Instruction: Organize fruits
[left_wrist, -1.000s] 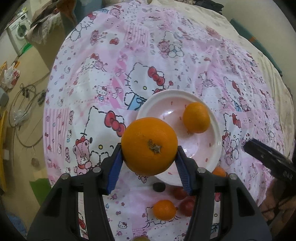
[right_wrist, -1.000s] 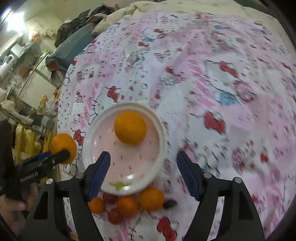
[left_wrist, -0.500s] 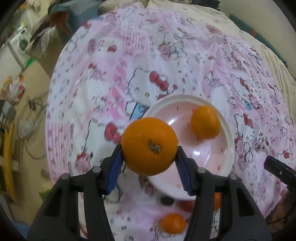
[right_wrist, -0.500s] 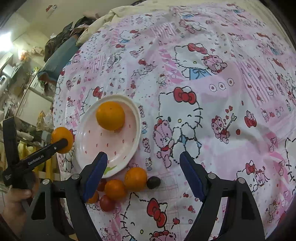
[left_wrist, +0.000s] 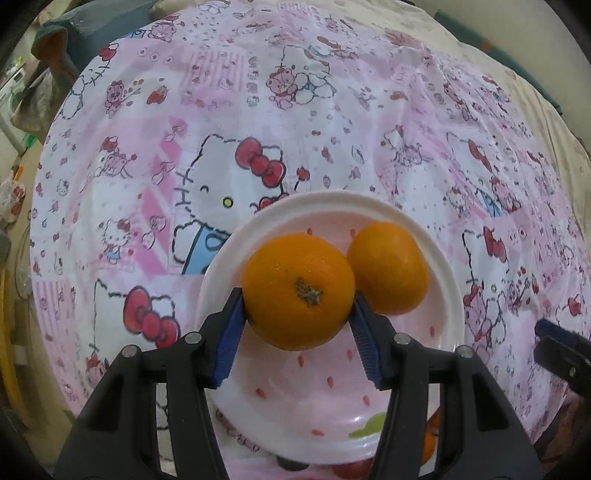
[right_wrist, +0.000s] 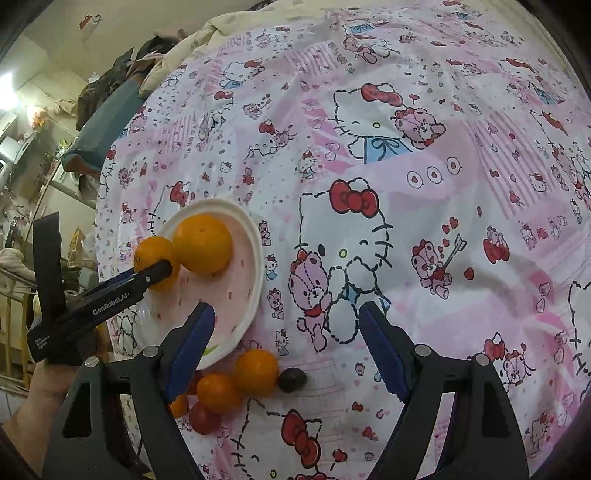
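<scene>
The held orange (left_wrist: 298, 291) is pinched in the left gripper (left_wrist: 297, 314) above the plate (left_wrist: 448, 280), just beside the second orange (left_wrist: 391, 267), perhaps touching it. The right gripper (right_wrist: 286, 345) stands spread and empty, nearer to the loose fruits (right_wrist: 236, 376) below the plate's rim

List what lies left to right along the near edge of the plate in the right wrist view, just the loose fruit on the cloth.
Small round red fruit → smaller round orange citrus → larger round orange citrus → small dark round fruit. More fruit behind the right gripper's left finger is too hidden to place.
</scene>
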